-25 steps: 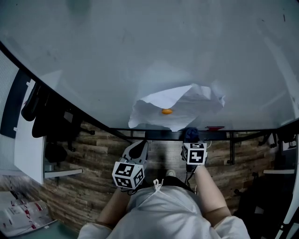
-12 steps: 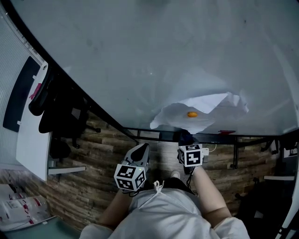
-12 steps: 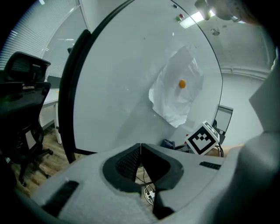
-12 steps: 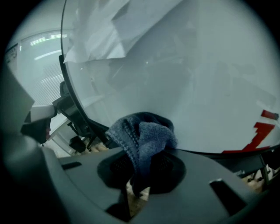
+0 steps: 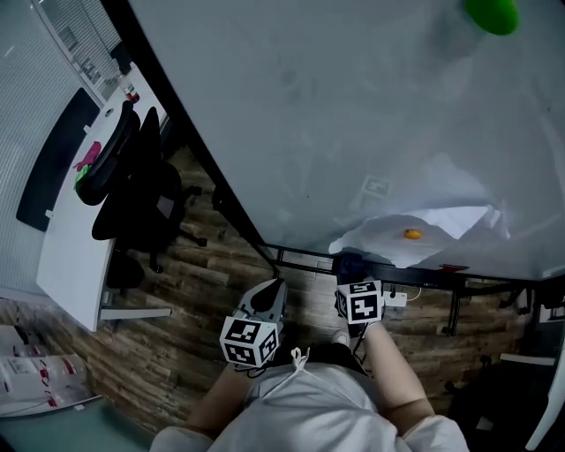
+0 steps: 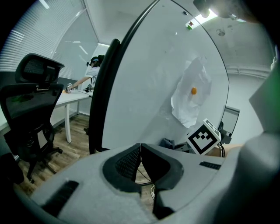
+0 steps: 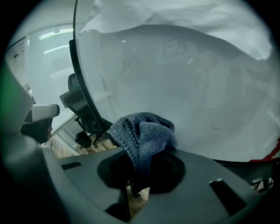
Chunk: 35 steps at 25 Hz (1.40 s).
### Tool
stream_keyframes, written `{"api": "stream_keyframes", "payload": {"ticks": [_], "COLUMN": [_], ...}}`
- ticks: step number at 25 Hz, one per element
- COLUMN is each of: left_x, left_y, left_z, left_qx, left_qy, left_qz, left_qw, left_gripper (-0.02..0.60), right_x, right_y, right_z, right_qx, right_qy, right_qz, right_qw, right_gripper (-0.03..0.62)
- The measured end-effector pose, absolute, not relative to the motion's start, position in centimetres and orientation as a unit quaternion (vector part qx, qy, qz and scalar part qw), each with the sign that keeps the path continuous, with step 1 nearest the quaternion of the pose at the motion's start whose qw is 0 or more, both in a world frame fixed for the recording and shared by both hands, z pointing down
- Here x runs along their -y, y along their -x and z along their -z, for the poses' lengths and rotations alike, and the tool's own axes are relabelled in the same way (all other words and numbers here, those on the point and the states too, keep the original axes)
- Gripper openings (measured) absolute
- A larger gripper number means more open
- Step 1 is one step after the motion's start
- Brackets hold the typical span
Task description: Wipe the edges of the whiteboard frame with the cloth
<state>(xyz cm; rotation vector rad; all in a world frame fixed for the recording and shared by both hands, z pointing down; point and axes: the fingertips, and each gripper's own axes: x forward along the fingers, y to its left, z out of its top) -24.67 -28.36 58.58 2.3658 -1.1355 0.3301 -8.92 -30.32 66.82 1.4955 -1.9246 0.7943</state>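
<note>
Two tools hung below the whiteboard (image 5: 309, 115): right tool (image 7: 139, 168) pinched the cloth (image 7: 142, 133), left tool (image 6: 140, 153) closed on nothing; an office chair (image 5: 132, 190) stood beside.

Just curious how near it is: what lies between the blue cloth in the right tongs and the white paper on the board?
Nothing but bare whiteboard between cloth and paper, seen in the right gripper view.

My head view has swung left along the whiteboard (image 5: 309, 132), so the paper sheet (image 5: 450, 225) now sits further right. A green blob (image 5: 491, 13) has come in at the top right, and more of the office chair (image 5: 132, 190) shows.
</note>
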Motion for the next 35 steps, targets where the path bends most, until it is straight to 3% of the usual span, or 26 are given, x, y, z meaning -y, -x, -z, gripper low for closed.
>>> {"api": "stream_keyframes", "payload": {"ticks": [16,35], "left_x": [30.3,31.4], "left_y": [33.5,36.2], "left_z": [-60.6,-59.8], "left_qx": [0.453,0.454], "left_qy": [-0.844,-0.849], "left_qz": [-0.113,-0.108], "left_qw": [0.264,0.250], "left_gripper": [0.018,0.018], "right_x": [33.9,37.4], "right_y": [21.8,30.4], "right_z": [-68.3,-63.4], "right_qx": [0.757,0.797], "right_qy": [-0.496,-0.461], "right_qz": [-0.282,-0.302], "right_qw": [0.318,0.247], "right_gripper": [0.069,0.069]}}
